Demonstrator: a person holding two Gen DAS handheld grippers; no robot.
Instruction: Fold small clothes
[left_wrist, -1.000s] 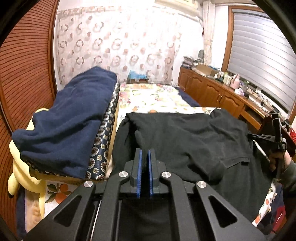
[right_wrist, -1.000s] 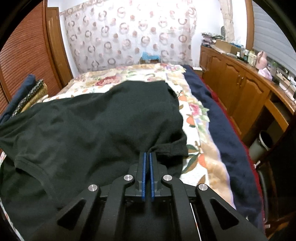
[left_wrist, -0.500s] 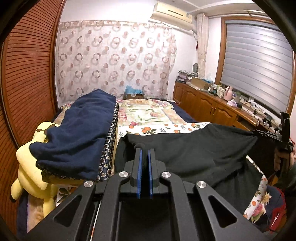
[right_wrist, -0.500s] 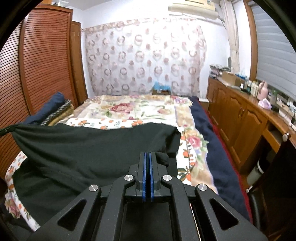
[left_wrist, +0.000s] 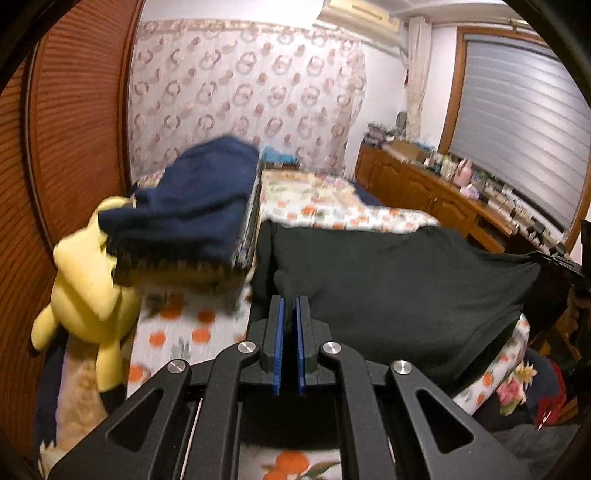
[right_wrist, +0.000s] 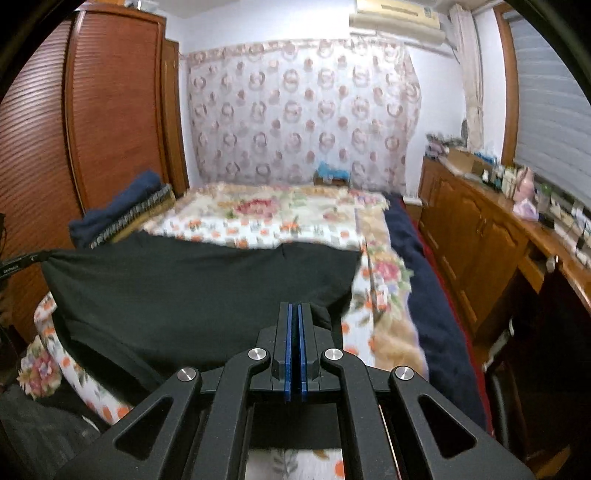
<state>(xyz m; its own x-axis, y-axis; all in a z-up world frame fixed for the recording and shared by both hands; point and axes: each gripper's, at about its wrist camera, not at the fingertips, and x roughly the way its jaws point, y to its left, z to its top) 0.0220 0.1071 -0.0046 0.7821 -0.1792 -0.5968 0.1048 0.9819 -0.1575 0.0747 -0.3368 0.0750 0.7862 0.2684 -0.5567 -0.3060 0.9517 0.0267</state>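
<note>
A black garment (left_wrist: 399, 280) hangs stretched between both grippers above the near end of the floral bed (left_wrist: 332, 214). My left gripper (left_wrist: 290, 302) is shut on the garment's left corner, with dark cloth pinched between its blue pads. In the right wrist view the same black garment (right_wrist: 199, 288) spreads to the left, and my right gripper (right_wrist: 294, 308) is shut on its right corner. Each gripper shows at the far edge of the other's view, holding the taut upper edge. The cloth's lower part drapes over the bed's edge.
A folded navy blanket (left_wrist: 199, 206) lies on patterned cushions at the bed's left side, with a yellow plush toy (left_wrist: 88, 280) beside it. Wooden cabinets (right_wrist: 480, 236) with clutter on top line the right wall. A wooden wardrobe (right_wrist: 110, 110) stands on the left.
Both grippers have drawn back and lifted the black garment off the bed. It lay spread and rumpled a second ago; now it hangs taut between them.
</note>
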